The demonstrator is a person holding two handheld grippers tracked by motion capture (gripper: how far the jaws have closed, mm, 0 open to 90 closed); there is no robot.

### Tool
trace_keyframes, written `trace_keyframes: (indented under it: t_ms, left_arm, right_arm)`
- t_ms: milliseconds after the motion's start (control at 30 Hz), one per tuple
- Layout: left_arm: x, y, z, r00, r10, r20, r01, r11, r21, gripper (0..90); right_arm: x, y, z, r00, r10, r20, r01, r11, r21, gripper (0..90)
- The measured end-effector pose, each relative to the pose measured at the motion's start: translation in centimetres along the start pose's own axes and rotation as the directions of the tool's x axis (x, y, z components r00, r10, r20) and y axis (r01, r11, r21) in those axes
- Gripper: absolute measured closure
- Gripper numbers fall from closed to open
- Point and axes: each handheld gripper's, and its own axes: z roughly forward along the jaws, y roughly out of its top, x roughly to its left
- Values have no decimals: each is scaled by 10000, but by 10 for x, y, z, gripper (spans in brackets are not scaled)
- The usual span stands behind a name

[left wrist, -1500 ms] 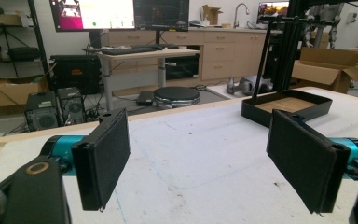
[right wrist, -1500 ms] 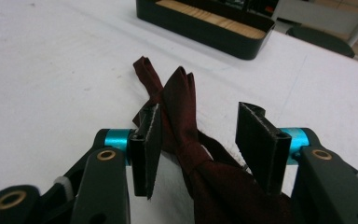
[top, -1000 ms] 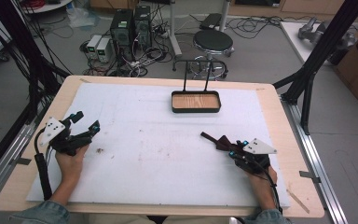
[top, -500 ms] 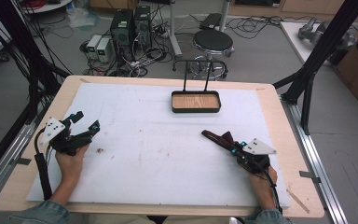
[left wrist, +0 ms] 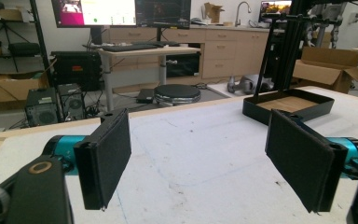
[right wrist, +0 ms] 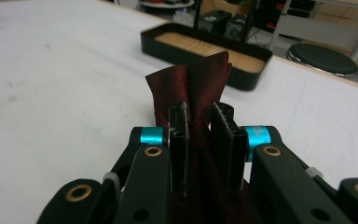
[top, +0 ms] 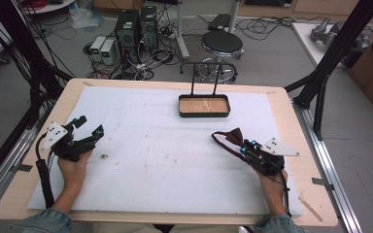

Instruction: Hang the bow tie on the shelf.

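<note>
Whereas jaws stood apart a second ago, we see right gripper (right wrist: 199, 140) clenched on dark red cloth (right wrist: 191, 84), near tray (top: 204, 114), right on surface; left gripper (left wrist: 205, 158) unmoved, jaws released.

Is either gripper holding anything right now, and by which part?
The right gripper is shut on the dark red bow tie, pinching its bunched middle. The left gripper is open and holds nothing.

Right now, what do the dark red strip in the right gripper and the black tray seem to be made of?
The dark red strip looks like satin-like fabric: soft folds, a slight sheen. The black tray, a shallow rectangle, seems to have matte metal or plastic walls, and its pale floor looks like wood, showing what looks like grain.
</note>
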Motion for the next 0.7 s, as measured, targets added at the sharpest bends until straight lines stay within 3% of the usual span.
trace_keyframes:
  t_ms: [33,67,133,400,700]
  left_arm:
    - [0,0,0,10000,-8,7,8,10000,-2,226]
    - [0,0,0,10000,-19,9,20,10000,-8,226]
    - [0,0,0,10000,-25,-3,25,10000,-11,226]
    - [0,0,0,10000,-93,33,93,9999,-47,226]
    - [1,-1,0,9999,-128,27,129,9999,-29,227]
  right_arm:
    - [-3,6,1,9990,400,-199,-405,9988,-261,775]
    - [-3,6,1,9990,400,-199,-405,9988,-261,775]
    - [-9,16,3,9955,842,-424,-869,9942,-640,776]
    - [-24,42,9,9874,1433,-675,-1500,9830,-1062,778]
    - [-47,69,20,9815,1835,-555,-1897,9711,-1445,778]
